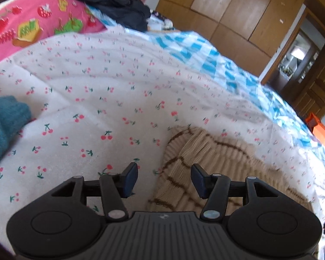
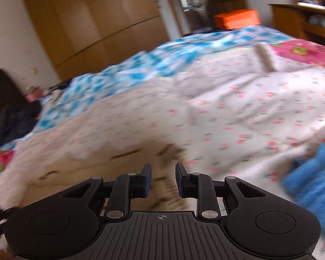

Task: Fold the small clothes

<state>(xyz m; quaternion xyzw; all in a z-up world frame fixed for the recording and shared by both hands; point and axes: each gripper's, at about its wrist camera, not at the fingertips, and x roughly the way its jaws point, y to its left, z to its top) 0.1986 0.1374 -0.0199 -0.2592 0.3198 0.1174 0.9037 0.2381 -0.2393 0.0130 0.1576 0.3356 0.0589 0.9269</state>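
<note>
A beige ribbed knit garment with brown lines (image 1: 208, 162) lies on the cherry-print bed cover (image 1: 97, 86). My left gripper (image 1: 164, 178) is open and empty, just above the garment's left edge. In the right wrist view the same beige garment (image 2: 93, 173) is blurred. My right gripper (image 2: 163, 178) hovers over it, jaws apart and empty. A teal knit garment (image 1: 2, 125) lies at the left of the left wrist view. A blue knit garment (image 2: 314, 179) lies at the right of the right wrist view.
A pink fruit-print blanket (image 1: 32, 21), a blue-and-white checked sheet (image 1: 205, 52) and dark clothing (image 1: 110, 0) lie further up the bed. Wooden wardrobes (image 2: 93, 19) stand beyond. An orange box (image 2: 236, 18) sits past the bed's far end.
</note>
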